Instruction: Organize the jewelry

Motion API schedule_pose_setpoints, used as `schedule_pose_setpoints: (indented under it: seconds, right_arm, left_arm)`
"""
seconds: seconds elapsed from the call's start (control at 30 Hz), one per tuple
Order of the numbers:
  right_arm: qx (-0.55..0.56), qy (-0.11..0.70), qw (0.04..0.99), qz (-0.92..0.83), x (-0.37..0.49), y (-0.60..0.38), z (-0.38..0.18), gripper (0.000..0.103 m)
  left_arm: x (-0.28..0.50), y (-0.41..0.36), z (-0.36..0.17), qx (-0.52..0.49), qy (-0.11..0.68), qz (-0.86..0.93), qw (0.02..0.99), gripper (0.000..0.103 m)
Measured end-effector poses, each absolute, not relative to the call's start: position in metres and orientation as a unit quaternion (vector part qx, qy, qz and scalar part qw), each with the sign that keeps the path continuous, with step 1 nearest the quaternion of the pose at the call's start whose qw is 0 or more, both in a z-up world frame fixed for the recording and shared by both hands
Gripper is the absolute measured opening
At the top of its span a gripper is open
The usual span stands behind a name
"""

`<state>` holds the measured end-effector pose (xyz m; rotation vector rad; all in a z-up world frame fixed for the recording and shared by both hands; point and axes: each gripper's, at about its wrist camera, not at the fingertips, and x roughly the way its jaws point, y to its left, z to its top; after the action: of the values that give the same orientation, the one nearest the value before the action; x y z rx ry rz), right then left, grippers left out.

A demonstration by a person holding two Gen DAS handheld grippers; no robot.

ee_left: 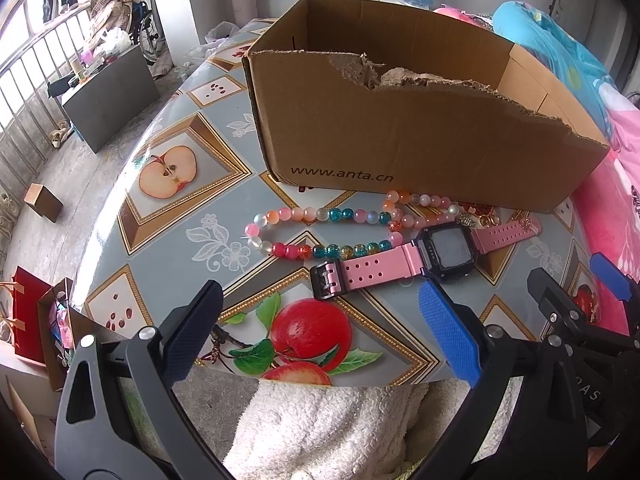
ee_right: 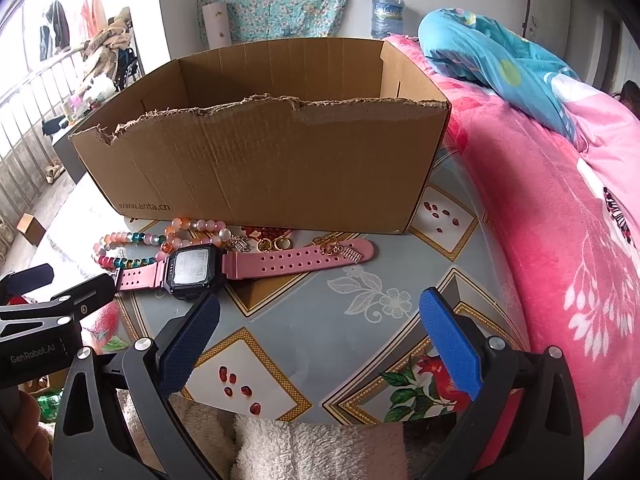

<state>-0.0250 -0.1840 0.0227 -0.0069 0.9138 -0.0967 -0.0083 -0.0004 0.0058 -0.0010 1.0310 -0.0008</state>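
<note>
The left gripper [ee_left: 320,336] and right gripper [ee_right: 320,344] both hover above the near edge of the table [ee_right: 360,304], jaws spread wide and holding nothing. Judged from the layout, the cardboard box [ee_right: 280,168] at the far side is the intended container, its torn near wall giving low access.

The jewelry lies on the table just in front of the box: a pink digital watch [ee_left: 444,250] laid flat, strap extended left and right; a beaded bracelet [ee_left: 320,232] touching its far-left side; gold rings [ee_right: 274,244] and small charms [ee_right: 340,250] near the box wall.

The box floor is hidden, so its contents cannot be determined. The charms are too small to identify.
</note>
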Motion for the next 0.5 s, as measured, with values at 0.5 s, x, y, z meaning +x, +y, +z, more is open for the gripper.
schedule_pose_setpoints:
  seconds: [0.5]
  right_arm:
    - [-0.011, 0.433, 0.9, -0.054, -0.0293, -0.1828, 0.0288, 0.098]
  left_arm:
    - [-0.0179, 0.0019, 0.0112, 0.001, 0.481, 0.001, 0.877, 0.095]
